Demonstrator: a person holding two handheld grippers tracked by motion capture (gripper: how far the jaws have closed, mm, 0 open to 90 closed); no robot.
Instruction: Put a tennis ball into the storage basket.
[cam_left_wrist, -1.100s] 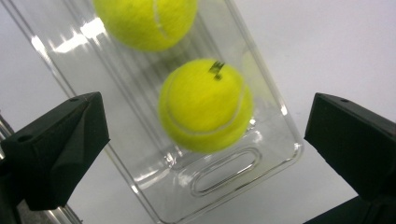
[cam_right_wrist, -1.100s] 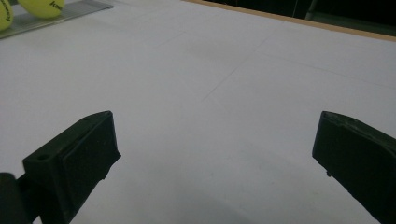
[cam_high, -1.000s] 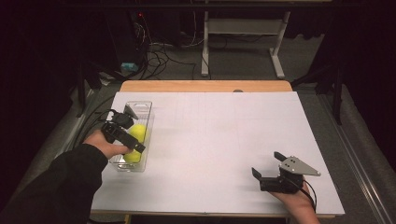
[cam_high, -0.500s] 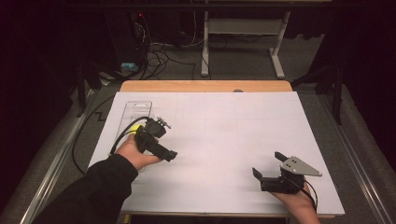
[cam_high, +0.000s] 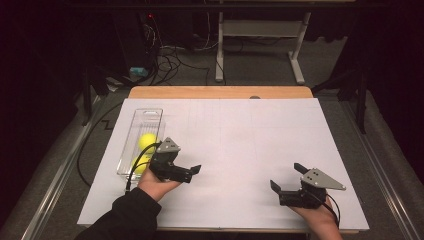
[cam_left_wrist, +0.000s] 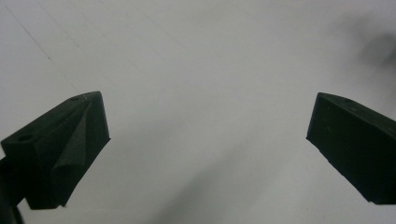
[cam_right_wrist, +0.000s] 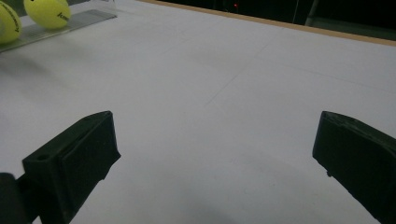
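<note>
So the left tool (cam_high: 192, 171) is sitting over the white desk (cam_high: 240, 150), just right of the clear tray (cam_high: 142, 117), pointing toward the middle of the sheet. Its jaws are spread wide with nothing between them; in the left gripper view there's just bare white surface between the two black tips. The hand (cam_high: 155, 182) holding it rests low on the desk, dark sleeve coming in from the bottom edge, and the cable loops back off the left side.

The right tool (cam_high: 290, 177) is way over on the near right part of the desk, well apart from the left one. Same deal: jaws wide apart, holding nothing, grey three-cornered plate on top. It's aimed left across the sheet, and in the right gripper view you can see straight across to the tray.

Two yellow balls (cam_high: 147, 141) are lying in the tray, one behind the other, the nearer one partly hidden behind the left tool. They show in the top left corner of the right gripper view too, with some dark print on them that I can't read. The tray runs lengthwise along the left side of the desk.
</note>
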